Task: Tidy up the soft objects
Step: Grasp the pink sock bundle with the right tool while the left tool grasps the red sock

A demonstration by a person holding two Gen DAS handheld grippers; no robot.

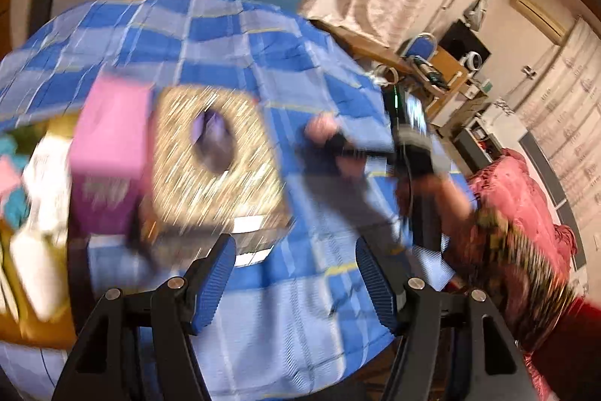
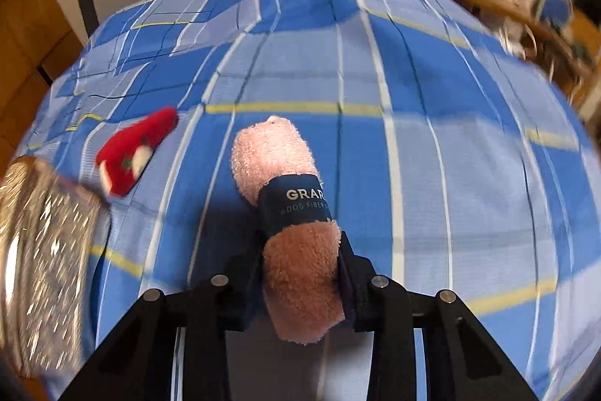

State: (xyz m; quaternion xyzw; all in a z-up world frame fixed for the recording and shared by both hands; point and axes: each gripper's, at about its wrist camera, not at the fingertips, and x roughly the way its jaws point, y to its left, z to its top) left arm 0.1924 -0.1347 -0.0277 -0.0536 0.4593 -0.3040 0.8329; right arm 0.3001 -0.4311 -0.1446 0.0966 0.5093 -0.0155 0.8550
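My left gripper (image 1: 296, 284) is black angular plastic, each arm pinned with round silver screws, two a side. Its fingers (image 1: 212, 288) wear ribbed bright-blue pads. My right gripper (image 2: 302, 273), from its own camera, shows the same black frame and silver screw heads, four across. From the left camera my right hand (image 1: 340, 149) is blurred, in a black fingerless glove. My sleeve (image 1: 526, 213) is pink-red patterned fabric with a dark, gold-flecked band.
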